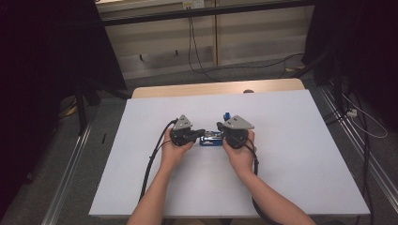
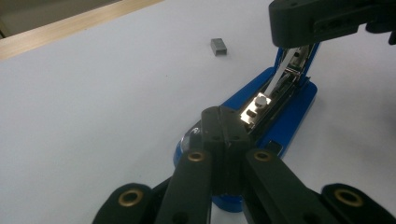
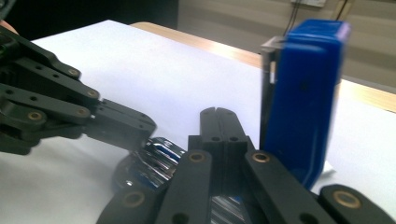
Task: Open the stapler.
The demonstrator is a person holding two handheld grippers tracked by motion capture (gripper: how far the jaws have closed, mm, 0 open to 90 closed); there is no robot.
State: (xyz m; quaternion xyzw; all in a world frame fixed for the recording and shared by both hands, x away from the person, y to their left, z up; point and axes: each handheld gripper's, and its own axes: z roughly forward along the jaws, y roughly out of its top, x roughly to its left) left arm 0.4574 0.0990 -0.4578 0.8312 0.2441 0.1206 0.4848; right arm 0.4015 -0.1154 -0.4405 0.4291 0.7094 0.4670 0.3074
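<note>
A blue stapler (image 1: 211, 139) lies opened in the middle of the white table top, its blue lid (image 3: 306, 93) swung upright. My left gripper (image 1: 201, 133) is shut with nothing between its jaws. Its tip (image 2: 223, 116) rests on the front end of the stapler's base (image 2: 289, 116), by the chrome staple channel (image 2: 280, 84). My right gripper (image 1: 219, 125) is also shut and empty; its tip (image 3: 217, 114) sits beside the upright lid, above the chrome channel (image 3: 156, 156). The two grippers point at each other over the stapler. A small grey block of staples (image 2: 219, 46) lies on the table beyond the stapler.
The white sheet (image 1: 291, 154) covers a wooden table whose far edge (image 1: 211, 87) shows as a strip. A black cable (image 1: 149, 164) trails from each gripper toward the near edge. Dark curtains, stands and floor cables surround the table.
</note>
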